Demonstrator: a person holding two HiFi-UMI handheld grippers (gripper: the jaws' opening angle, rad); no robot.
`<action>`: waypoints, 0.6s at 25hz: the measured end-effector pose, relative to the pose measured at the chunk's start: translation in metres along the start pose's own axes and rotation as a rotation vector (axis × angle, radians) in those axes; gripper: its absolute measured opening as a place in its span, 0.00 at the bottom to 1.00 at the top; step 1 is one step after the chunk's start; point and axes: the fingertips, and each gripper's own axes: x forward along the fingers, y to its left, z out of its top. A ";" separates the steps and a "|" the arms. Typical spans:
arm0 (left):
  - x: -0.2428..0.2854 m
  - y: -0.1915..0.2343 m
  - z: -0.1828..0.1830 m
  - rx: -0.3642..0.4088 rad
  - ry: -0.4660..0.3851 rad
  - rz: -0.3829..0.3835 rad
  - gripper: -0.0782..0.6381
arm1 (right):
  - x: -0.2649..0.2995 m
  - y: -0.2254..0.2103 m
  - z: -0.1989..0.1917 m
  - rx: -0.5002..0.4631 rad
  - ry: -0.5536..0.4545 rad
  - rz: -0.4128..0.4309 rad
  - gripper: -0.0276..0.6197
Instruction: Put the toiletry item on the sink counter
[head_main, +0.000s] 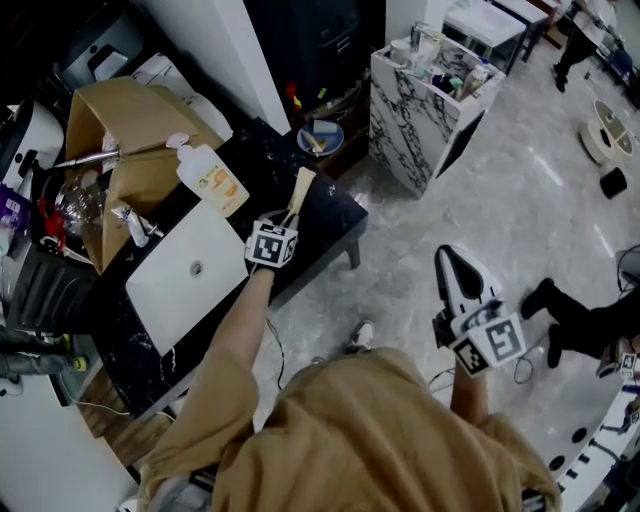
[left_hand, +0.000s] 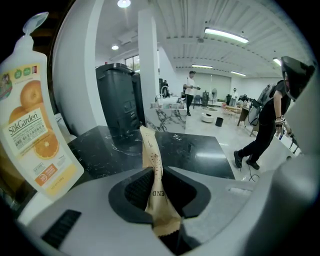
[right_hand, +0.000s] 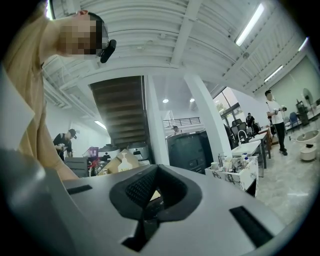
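Observation:
A tan paper sachet (head_main: 300, 190) stands upright over the black marble sink counter (head_main: 330, 215), pinched at its lower end by my left gripper (head_main: 291, 214). In the left gripper view the sachet (left_hand: 151, 155) rises from between the black pads, with my left gripper (left_hand: 156, 192) shut on it above the dark countertop (left_hand: 190, 150). My right gripper (head_main: 455, 272) hangs over the floor at the right, away from the counter. In its own view my right gripper (right_hand: 149, 202) is shut with nothing between the jaws.
An orange-labelled pump bottle (head_main: 212, 178) lies beside a cardboard box (head_main: 130, 140) at the counter's back. A white basin (head_main: 190, 272) with a faucet (head_main: 135, 225) sits left of my left gripper. A marble cabinet (head_main: 425, 110) stands beyond; a person's leg (head_main: 590, 320) is at right.

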 end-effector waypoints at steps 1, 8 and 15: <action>-0.001 0.000 0.001 0.002 -0.004 0.007 0.18 | -0.002 -0.002 0.000 0.002 -0.001 -0.003 0.05; -0.006 -0.008 0.003 -0.028 0.004 0.004 0.18 | -0.013 -0.012 0.002 0.013 -0.013 -0.020 0.05; -0.013 -0.006 0.001 -0.048 -0.018 0.012 0.37 | -0.014 -0.007 0.005 0.008 -0.020 -0.008 0.05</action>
